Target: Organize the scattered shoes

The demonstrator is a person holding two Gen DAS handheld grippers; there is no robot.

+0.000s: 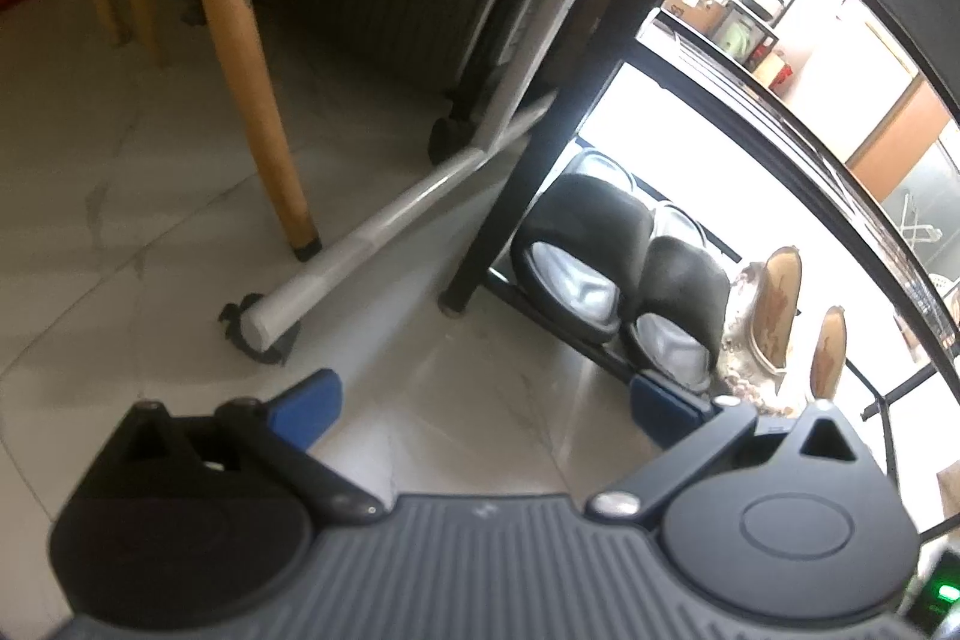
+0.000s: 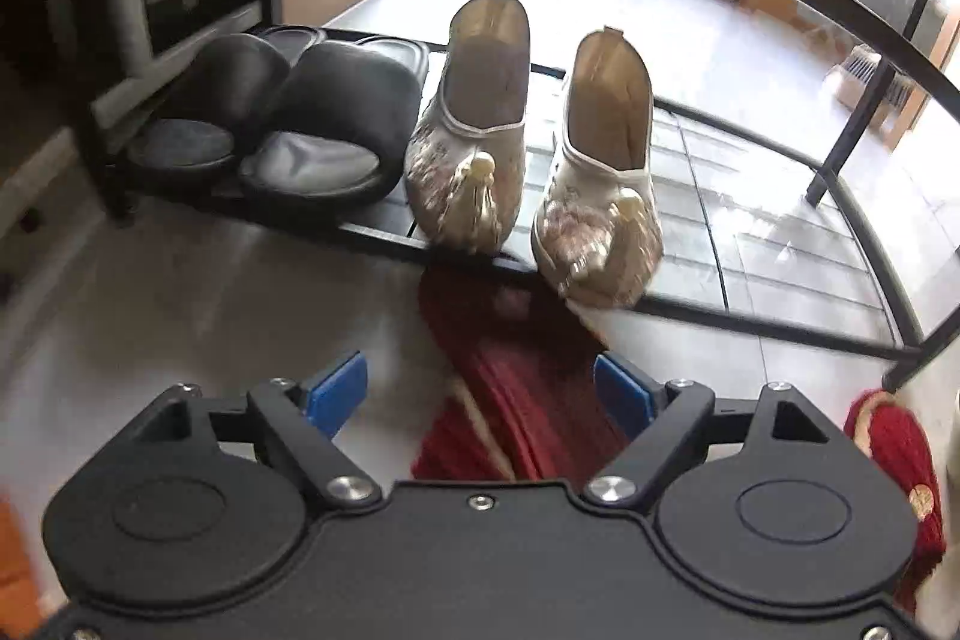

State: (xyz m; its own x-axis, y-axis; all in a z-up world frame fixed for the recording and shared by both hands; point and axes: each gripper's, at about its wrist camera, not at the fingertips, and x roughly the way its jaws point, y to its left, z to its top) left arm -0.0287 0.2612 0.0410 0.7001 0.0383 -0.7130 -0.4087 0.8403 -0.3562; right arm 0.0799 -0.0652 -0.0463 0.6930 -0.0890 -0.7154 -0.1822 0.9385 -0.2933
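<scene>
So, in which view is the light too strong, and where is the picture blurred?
Left wrist view: the window light behind the shoe rack is blown out white, so the black slippers look dark. Right wrist view: exposure is more even, but the red shoe near the lens is blurred, and the rack bars bend from fisheye distortion.

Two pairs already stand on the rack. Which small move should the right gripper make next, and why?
Probably lower the right gripper onto the red shoe just below it. Its jaws are open and empty, the black slippers and beige shoes already sit on the rack, and this shoe lies on the floor.
</scene>
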